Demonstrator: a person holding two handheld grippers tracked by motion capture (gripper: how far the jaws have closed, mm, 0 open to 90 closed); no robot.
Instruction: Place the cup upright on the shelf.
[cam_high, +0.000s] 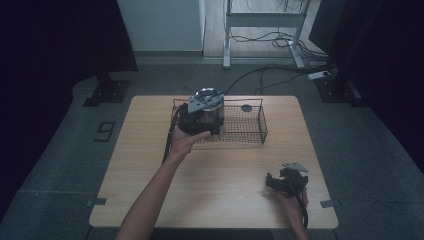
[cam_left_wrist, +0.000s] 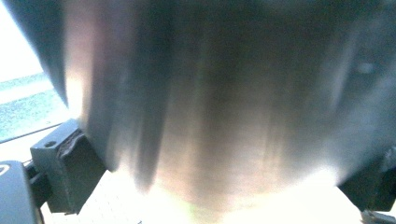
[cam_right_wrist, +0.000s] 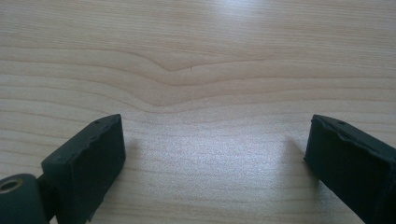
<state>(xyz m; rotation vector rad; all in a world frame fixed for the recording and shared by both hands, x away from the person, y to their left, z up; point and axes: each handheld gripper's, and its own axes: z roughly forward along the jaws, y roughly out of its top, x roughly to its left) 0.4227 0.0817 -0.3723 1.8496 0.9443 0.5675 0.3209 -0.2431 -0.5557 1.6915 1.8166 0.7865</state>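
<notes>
The round, shiny stainless-steel pot (cam_high: 209, 107) stands at the left end of the black wire-mesh basket (cam_high: 246, 125), its open rim uppermost; whether its base rests on the mesh or hangs just above it cannot be told from the high view. The left gripper (cam_high: 196, 121) is pressed against the pot's near side, and the person's left hand (cam_high: 186, 141) holds it from the front edge of the basket. In the left gripper view the pot's brushed metal wall (cam_left_wrist: 219, 107) takes up nearly the whole picture, blurred and streaked with glare, and the gripper's black fingers (cam_left_wrist: 65, 172) stand at either side of it, set wide and closed on the wall, the left one plain and the right one just at the corner of the view. That view also gives a strip of bright mesh below the pot, which the high view hides behind the gripper.

Inside the basket, to the right of the pot, a small dark round disc (cam_high: 246, 108) lies near the far wall. The basket sits on the far half of the pale wooden worktop (cam_high: 150, 165).

Well away from the basket, toward the near right corner of the worktop, the right gripper (cam_high: 286, 181) rests low in the person's right hand (cam_high: 294, 201). The right gripper view shows its black fingers (cam_right_wrist: 88, 163) spread wide with bare wood grain between them, holding nothing.
</notes>
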